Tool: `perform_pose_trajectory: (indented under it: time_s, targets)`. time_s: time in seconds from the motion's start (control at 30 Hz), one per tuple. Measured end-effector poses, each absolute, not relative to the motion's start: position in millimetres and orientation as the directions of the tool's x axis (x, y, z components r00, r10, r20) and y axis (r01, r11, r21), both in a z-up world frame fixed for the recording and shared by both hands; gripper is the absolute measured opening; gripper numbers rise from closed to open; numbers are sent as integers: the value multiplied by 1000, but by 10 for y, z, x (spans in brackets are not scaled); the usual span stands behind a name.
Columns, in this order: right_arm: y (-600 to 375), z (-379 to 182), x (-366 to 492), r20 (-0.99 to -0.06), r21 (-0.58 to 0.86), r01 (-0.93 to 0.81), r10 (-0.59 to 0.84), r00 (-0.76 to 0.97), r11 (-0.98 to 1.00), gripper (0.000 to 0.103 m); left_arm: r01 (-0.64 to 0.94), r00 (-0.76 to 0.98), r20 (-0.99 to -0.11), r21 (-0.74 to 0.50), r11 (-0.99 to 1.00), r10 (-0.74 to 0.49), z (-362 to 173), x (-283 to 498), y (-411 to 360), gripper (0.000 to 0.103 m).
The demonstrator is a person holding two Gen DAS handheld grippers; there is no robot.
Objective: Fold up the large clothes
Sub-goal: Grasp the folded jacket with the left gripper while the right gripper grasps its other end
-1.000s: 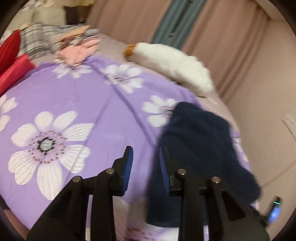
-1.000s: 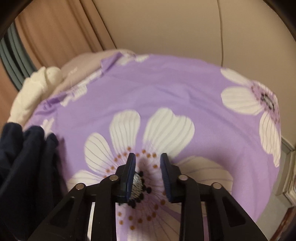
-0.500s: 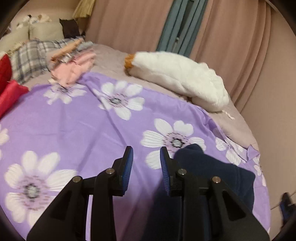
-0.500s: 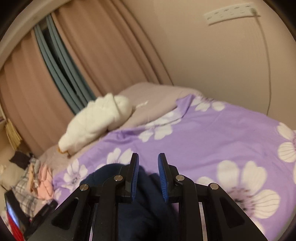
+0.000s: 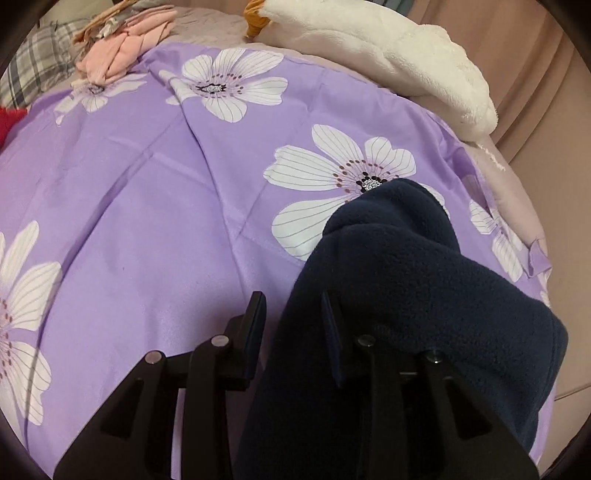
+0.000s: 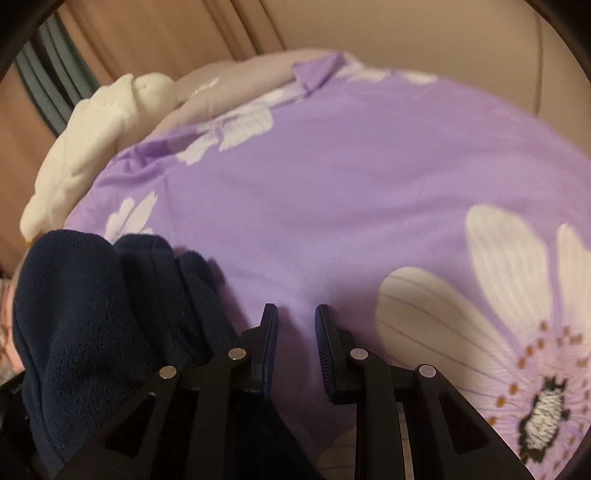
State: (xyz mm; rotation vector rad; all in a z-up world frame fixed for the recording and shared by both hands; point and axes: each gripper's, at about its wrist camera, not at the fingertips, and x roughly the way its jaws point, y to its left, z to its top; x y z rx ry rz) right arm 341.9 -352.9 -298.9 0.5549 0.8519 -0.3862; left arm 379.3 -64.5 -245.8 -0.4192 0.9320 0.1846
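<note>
A dark navy fleece garment (image 5: pixel 406 295) lies bunched on the purple flowered bedspread (image 5: pixel 147 206). In the left wrist view my left gripper (image 5: pixel 293 314) is open, and the garment's near edge lies between and over its fingers. In the right wrist view the same garment (image 6: pixel 92 314) is heaped at the lower left, beside my right gripper (image 6: pixel 295 325). The right gripper is open and empty above the bedspread (image 6: pixel 351 184).
A white plush toy (image 5: pixel 388 48) lies at the far edge of the bed, also in the right wrist view (image 6: pixel 92 140). Pink clothes (image 5: pixel 125 55) and plaid fabric (image 5: pixel 33 70) sit at the far left. Beige curtains (image 6: pixel 147 33) and a wall stand behind.
Both grippers have tilted down toward the bed. The navy garment now lies between the left gripper's fingers, and the right gripper has moved off the garment to its right.
</note>
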Motion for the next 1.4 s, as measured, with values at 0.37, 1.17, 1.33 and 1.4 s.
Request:
perform_pose_trajectory:
  time_s: [0.37, 1.17, 1.33, 1.4]
  targets:
    - [-3594, -2917, 3355, -790, 370, 493, -12, 612, 787, 30, -367, 552, -834, -240, 899, 4, -2342, 3707, -549, 53]
    - [-3434, -3107, 2959, -473, 873, 193, 682, 557, 448, 102, 0, 400, -531, -815, 579, -747, -2879, 3111, -355, 101]
    - [-3347, -3094, 3103, -474, 861, 130, 682, 557, 492, 102, 57, 427, -534, -789, 611, -730, -2834, 3278, -518, 99]
    - [-3309, -3104, 3128, -475, 855, 113, 675, 565, 507, 102, 76, 473, -545, -758, 648, -693, -2819, 3265, -610, 96]
